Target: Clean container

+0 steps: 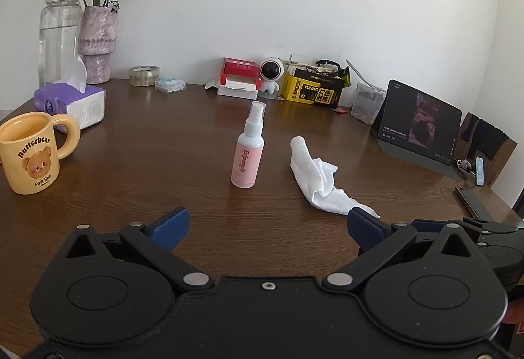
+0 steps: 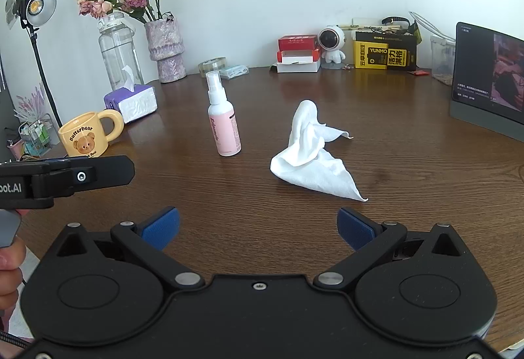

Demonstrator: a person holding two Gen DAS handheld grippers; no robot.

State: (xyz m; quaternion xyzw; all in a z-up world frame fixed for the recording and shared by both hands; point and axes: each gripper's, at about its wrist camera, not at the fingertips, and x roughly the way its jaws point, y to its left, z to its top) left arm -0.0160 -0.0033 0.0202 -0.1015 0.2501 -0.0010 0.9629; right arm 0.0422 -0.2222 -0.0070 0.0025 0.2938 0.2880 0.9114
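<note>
- Left gripper: black plastic body, two round housings, angled linkage arms.
- Its fingers carry textured blue pads.
- Silver pivot pins at each joint; one small screw sits mid-body.
- Right gripper: same black build, with blue-padded fingers and silver pins.
- In the right view, the left unit's side bears white lettering ending "oot.AI" and a silver screw.
- A braided black cable shows at bottom left.
</note>
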